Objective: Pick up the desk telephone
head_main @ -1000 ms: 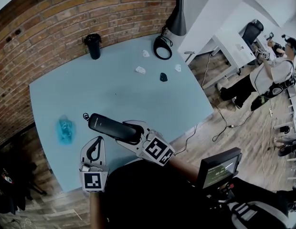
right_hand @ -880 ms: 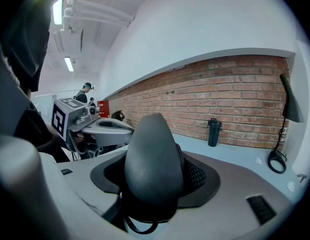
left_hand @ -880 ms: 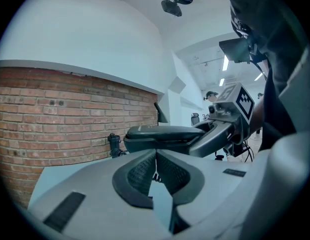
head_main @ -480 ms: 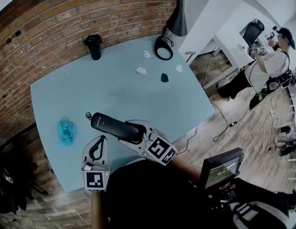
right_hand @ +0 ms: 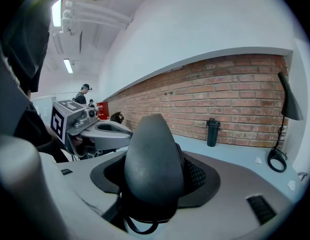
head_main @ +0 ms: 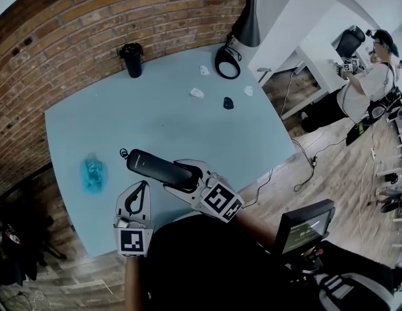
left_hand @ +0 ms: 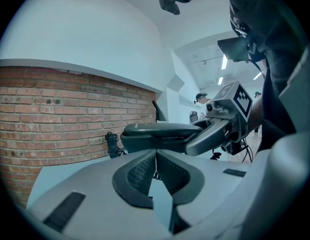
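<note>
A black telephone handset (head_main: 159, 168) hangs just above the light blue table (head_main: 168, 125), near its front edge. My right gripper (head_main: 183, 177) is shut on one end of it, and the rest of the handset sticks out to the left. In the right gripper view the handset (right_hand: 152, 164) fills the space between the pads, with a thin cord loop under it. My left gripper (head_main: 137, 188) is just in front of the handset and below it. Its tips (left_hand: 155, 153) meet, and I see nothing clearly held. No phone base shows.
A black tumbler (head_main: 131, 59) stands at the table's far edge by the brick wall. A black lamp (head_main: 246, 24) with a ring base (head_main: 227, 62) is at the far right corner, near small white pieces (head_main: 197, 93). A blue object (head_main: 93, 173) lies left. A person (head_main: 373, 76) stands beyond.
The head view has shifted slightly. Both grippers and the handset keep the same pose. The person in the background has moved.
</note>
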The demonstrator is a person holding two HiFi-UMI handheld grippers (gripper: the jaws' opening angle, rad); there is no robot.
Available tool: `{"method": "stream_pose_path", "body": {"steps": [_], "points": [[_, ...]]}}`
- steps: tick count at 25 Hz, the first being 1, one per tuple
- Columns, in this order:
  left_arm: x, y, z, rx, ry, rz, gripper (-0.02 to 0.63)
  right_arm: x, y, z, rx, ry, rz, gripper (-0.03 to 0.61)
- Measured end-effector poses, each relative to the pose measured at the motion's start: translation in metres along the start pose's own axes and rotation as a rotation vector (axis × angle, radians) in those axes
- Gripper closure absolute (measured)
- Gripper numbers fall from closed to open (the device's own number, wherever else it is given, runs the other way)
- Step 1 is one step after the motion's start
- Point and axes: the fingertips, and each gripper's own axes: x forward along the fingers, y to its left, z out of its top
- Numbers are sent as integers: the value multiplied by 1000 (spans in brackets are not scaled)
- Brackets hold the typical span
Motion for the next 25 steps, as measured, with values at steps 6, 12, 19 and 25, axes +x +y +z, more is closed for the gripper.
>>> {"method": "stream_pose_path", "body": {"steps": [6, 12, 19, 25], "points": [[2, -2, -1, -2, 10, -4, 584, -1, 0, 1, 12, -3, 10, 304], [6, -5, 1, -6, -1, -1, 584, -5, -4, -2, 5, 7, 6, 304], [7, -4, 1, 4, -3, 7, 584, -5, -5, -3, 2, 8, 12, 304], [7, -6, -2, 2, 8, 7, 584, -5, -5, -4, 1, 8, 11, 304]]}}
